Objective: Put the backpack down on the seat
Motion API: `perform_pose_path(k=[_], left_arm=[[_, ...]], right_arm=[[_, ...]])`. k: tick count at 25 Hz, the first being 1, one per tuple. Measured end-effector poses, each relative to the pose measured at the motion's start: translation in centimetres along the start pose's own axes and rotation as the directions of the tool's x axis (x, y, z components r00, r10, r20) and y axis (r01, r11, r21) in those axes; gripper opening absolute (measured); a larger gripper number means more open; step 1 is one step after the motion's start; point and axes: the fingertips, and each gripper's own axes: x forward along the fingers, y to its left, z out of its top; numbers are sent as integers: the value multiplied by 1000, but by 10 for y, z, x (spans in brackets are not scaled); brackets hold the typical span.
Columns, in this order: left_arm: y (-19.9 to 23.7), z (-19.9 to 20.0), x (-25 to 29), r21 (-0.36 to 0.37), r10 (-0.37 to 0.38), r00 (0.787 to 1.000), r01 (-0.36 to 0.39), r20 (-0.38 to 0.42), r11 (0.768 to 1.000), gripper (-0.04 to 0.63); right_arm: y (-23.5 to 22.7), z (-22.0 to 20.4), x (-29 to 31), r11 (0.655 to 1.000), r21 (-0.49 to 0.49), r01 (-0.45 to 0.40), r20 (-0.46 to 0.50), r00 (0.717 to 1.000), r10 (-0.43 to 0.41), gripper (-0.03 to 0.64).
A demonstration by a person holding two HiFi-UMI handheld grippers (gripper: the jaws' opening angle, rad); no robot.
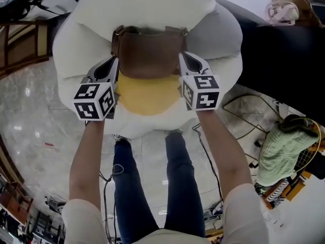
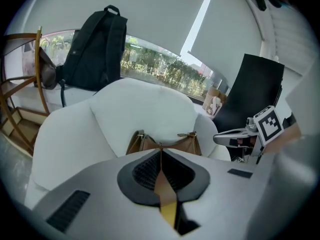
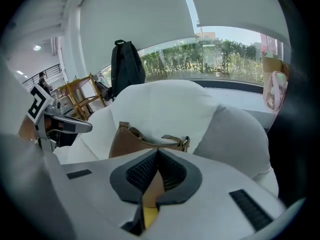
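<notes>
Together, we hold a brown-and-yellow backpack [image 1: 148, 70] over the seat of a white armchair [image 1: 152, 4]. In the head view its long axis runs from 12 to 6 o'clock, with the brown top toward 12 and the yellow base toward 6. The left gripper [image 1: 112, 67] at its 9 o'clock side and the right gripper [image 1: 185, 62] at 3 o'clock are each clamped tight on its fabric.
</notes>
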Motion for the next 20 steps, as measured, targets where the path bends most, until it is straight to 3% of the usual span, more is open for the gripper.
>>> perform_pose_path(k=[5, 9, 12, 20], left_arm=[[-27, 22, -38, 25, -25, 999, 24, 36, 999, 37], [-46, 27, -71, 7, -36, 999, 35, 29, 999, 37], [-59, 36, -90, 35, -43, 999, 43, 21, 998, 37], [-111, 88, -156, 60, -81, 994, 78, 66, 995, 37]], right_arm=[[12, 26, -33, 1000, 19, -2, 34, 999, 1, 31], [22, 43, -65, 1000, 13, -19, 56, 998, 18, 31], [30, 56, -87, 999, 22, -31, 74, 997, 29, 31], [57, 98, -173, 998, 50, -38, 118, 993, 32, 31]])
